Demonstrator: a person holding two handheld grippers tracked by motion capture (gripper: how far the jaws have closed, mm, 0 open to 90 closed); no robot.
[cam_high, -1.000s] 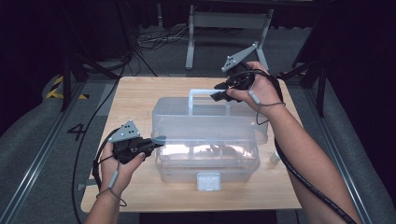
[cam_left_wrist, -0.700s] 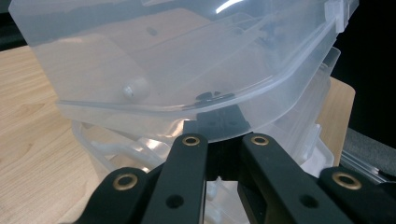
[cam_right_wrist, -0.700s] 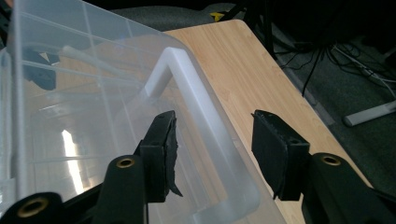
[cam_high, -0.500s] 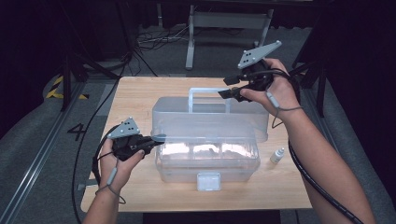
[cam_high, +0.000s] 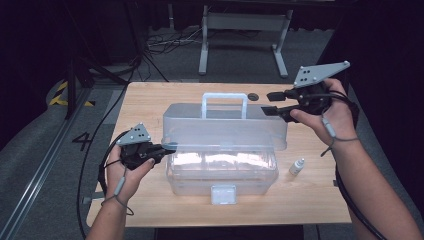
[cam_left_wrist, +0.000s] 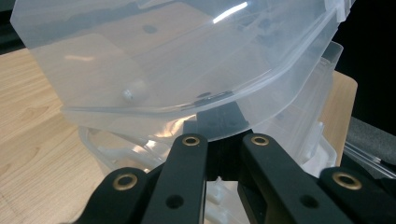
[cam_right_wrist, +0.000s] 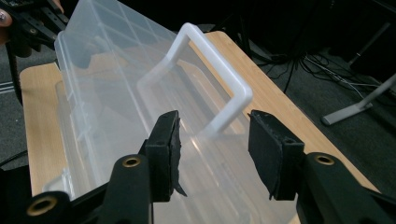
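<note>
You are pinching the raised lid (cam_high: 225, 131) of the clear box (cam_high: 222, 176) mid-table with your left gripper (cam_high: 161, 148) while your right gripper (cam_high: 272, 102) is hovering wide, so the lid is risking slipping shut.

One box (cam_high: 222, 170); one dropper bottle (cam_high: 297, 166)

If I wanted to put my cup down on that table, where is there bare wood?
The far left corner of the table, behind the left gripper, is bare. So is the front strip on either side of the box's latch. The middle is crowded by the clear plastic box and its raised lid; a small bottle stands to the box's right.
</note>
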